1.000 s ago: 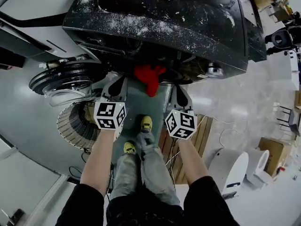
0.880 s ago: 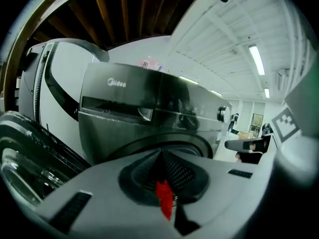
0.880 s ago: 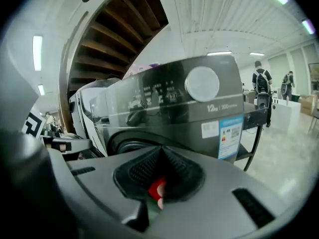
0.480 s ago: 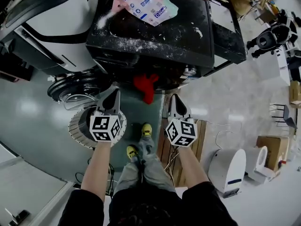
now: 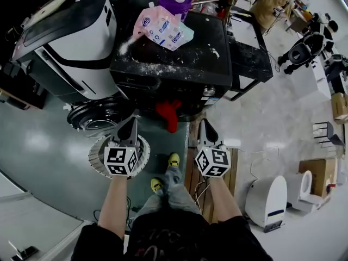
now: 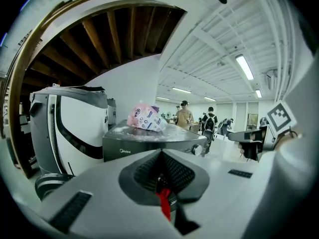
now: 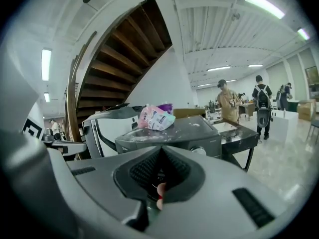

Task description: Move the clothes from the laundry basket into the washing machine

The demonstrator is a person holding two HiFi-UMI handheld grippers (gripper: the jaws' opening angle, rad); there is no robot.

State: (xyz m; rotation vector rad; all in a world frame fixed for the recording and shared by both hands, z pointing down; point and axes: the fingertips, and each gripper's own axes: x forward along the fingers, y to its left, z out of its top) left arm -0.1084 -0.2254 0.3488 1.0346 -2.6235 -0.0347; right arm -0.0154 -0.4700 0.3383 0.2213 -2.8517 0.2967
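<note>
The loading step looks nearly done, with one loose end. The red cloth hangs out of the front of the washer, just under its dark top, and neither tool touches it. The left gripper and right gripper hover on either side of it, over the floor in front of the machine. Both have their jaws pressed together. Each gripper view shows a sliver of red low at the jaw line. It reads as the hanging cloth seen past the jaws, since the head view shows both tips apart from it. The basket sits on the floor under the left gripper, beside the open round door. I cannot tell whether anything is left in it. The next move likely calls for opening one gripper, coming back down to the cloth and tucking it fully inside. That needs care not to drag it out, and then a check of the basket. Compared with a second ago, both grippers are higher and farther back from the washer. Its whole top now shows, with the pink bag on it. The cloth hangs in the same spot.
</note>
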